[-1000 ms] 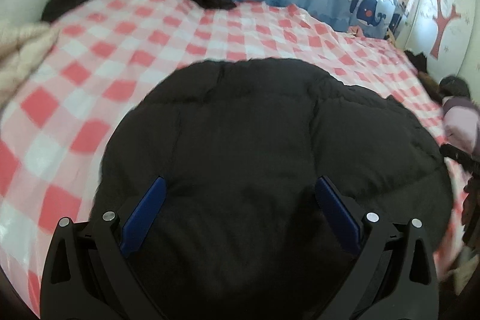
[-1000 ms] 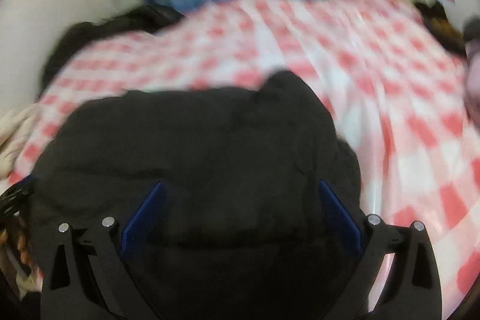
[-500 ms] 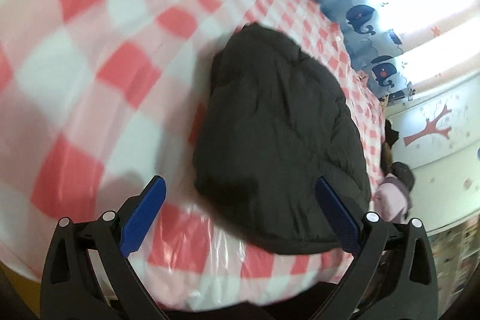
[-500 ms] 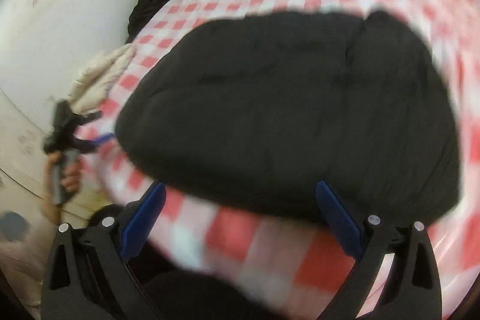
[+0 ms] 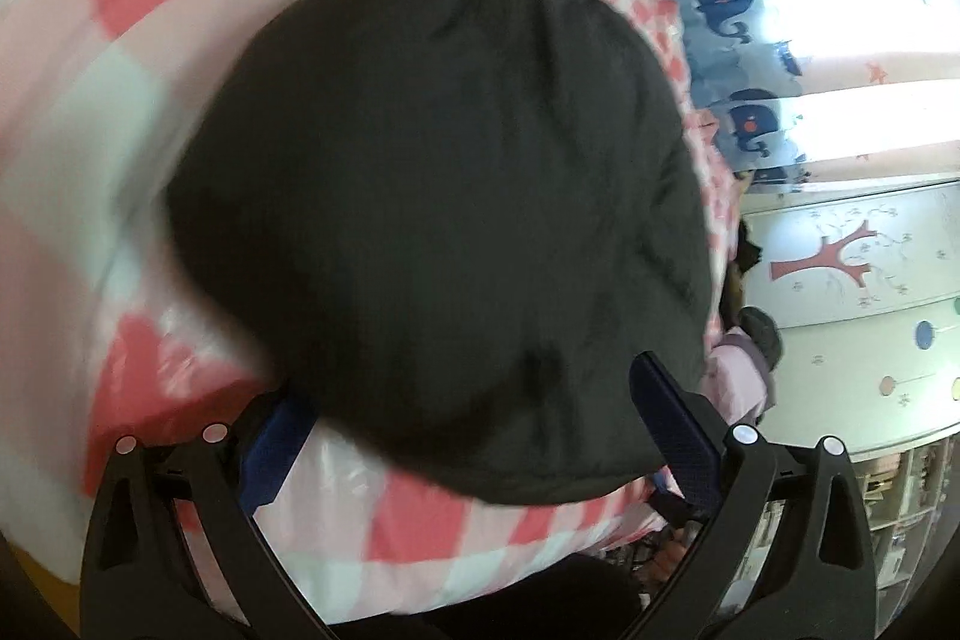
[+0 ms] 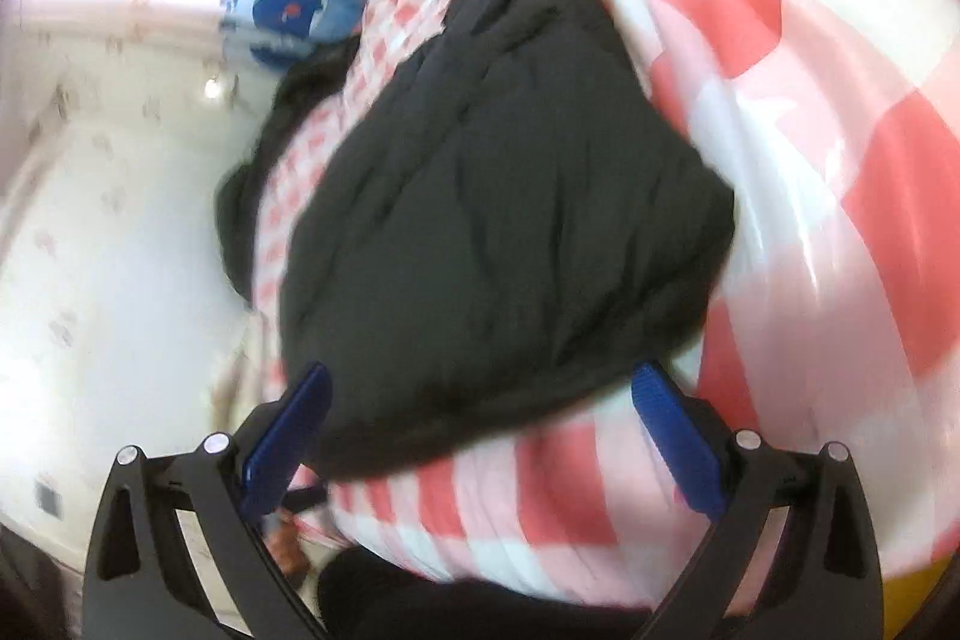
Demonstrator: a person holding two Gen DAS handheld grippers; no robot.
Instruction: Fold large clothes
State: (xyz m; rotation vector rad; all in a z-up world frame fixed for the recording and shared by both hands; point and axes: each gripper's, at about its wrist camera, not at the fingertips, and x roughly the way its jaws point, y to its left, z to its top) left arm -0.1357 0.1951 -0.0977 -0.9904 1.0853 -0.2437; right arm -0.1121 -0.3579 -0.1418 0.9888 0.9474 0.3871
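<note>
A black padded jacket (image 5: pixel 444 196) lies folded into a compact bundle on the bed, near its front edge; the right wrist view shows the same jacket (image 6: pixel 498 220) from the other side. My left gripper (image 5: pixel 474 424) is open, its blue fingers (image 5: pixel 678 436) spread at the bundle's near rim, and nothing is pinched between them. My right gripper (image 6: pixel 480 430) is open too, its blue fingers (image 6: pixel 678 442) apart on either side of the bundle's near edge. Both views are blurred by motion.
The bed carries a pink-and-white checked cover (image 5: pixel 120 58) under clear plastic. Whale-print curtains (image 5: pixel 738 22) hang at the window. A second dark garment (image 6: pixel 252 208) lies by the white wall. Pale pink clothing (image 5: pixel 738 376) sits at the bed's right end. A wall with a tree picture (image 5: pixel 840 256) stands beyond.
Both grippers have pulled back from above the jacket to the bed's front edge and tilted. The jacket now shows as a whole bundle. Both stay open.
</note>
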